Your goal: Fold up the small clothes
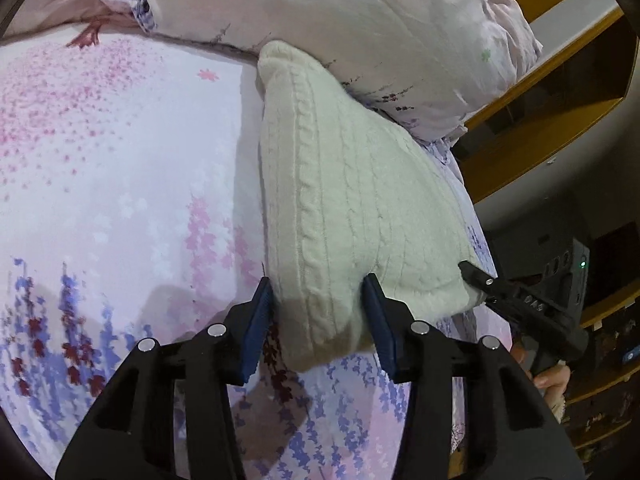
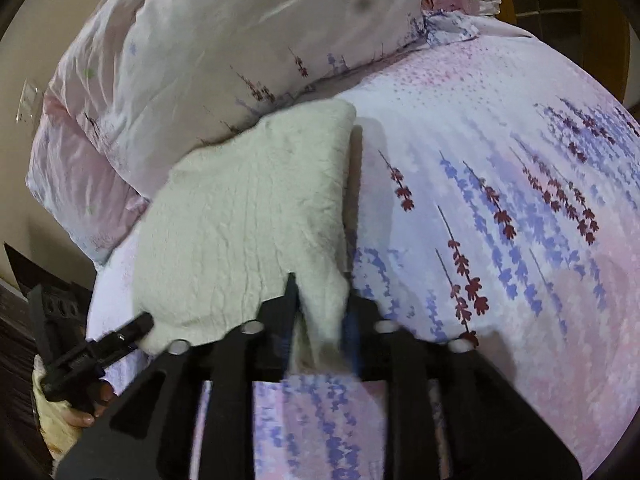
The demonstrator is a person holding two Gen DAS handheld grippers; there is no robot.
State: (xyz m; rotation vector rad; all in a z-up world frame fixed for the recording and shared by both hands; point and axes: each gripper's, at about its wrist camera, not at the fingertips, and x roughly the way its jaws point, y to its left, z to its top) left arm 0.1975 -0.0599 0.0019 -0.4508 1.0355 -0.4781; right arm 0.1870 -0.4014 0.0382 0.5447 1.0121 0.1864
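**Cream knit on the floral bed, a claw at each near corner**

The cream cable-knit garment (image 1: 352,200) lies folded on the floral bedsheet (image 1: 120,160), its far edge tucked against the pale pillow (image 1: 340,20). At the knit's near edge, the left gripper (image 1: 320,320) has its blue-padded fingers (image 1: 256,320) spread apart, with a fold of the knit lying loosely between them (not pinched). At the knit's other near corner, the right gripper (image 2: 320,312) is clamped on a bunch of the fabric. Beyond the pillow stands a wooden shelf unit (image 1: 560,100)
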